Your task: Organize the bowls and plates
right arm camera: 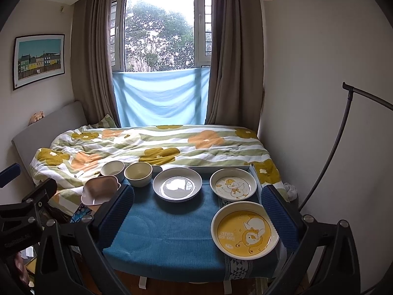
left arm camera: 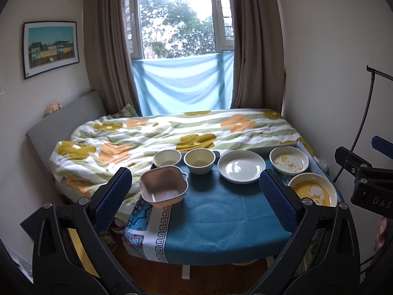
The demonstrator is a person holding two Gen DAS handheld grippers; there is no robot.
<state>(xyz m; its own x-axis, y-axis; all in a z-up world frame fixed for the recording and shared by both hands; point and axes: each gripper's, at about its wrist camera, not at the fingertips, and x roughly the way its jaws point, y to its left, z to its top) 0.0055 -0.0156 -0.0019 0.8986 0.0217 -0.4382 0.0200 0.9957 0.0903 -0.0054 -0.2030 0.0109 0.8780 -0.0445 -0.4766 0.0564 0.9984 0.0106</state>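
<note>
Blue cloth (right arm camera: 172, 223) covers a small table set against the bed (right arm camera: 157, 145), and 6 pieces of crockery sit on it. Taking the plain white plate (right arm camera: 177, 187) as landmark: it is round, shallow and glossy, empty, at the middle of the far row. Just left of it stands a cream bowl (right arm camera: 138, 173), deep and round; beyond that, a white bowl (right arm camera: 112, 168) at the table's far-left corner. Nearer than those 2, at the left edge, sits a pink squarish bowl (left arm camera: 163, 186) with a lobed handle, overhanging the cloth edge. Right of the white plate lies a white duck-print plate (right arm camera: 233, 184); nearer than that one, a yellow plate (right arm camera: 245, 229) with a white rim and a cartoon chick, close to the right edge. A pale tray edge (right arm camera: 221, 168) shows behind the 2 right-hand plates.

Left gripper (left arm camera: 195, 196) hovers level above the near edge, its blue padded fingers (left arm camera: 111, 198) spread wide, gripping nothing; the pink bowl lies just inside the left finger. Right gripper (right arm camera: 197, 220) hovers likewise, its fingers (right arm camera: 280, 217) spread wide and empty, the yellow plate just inside the right finger.
</note>
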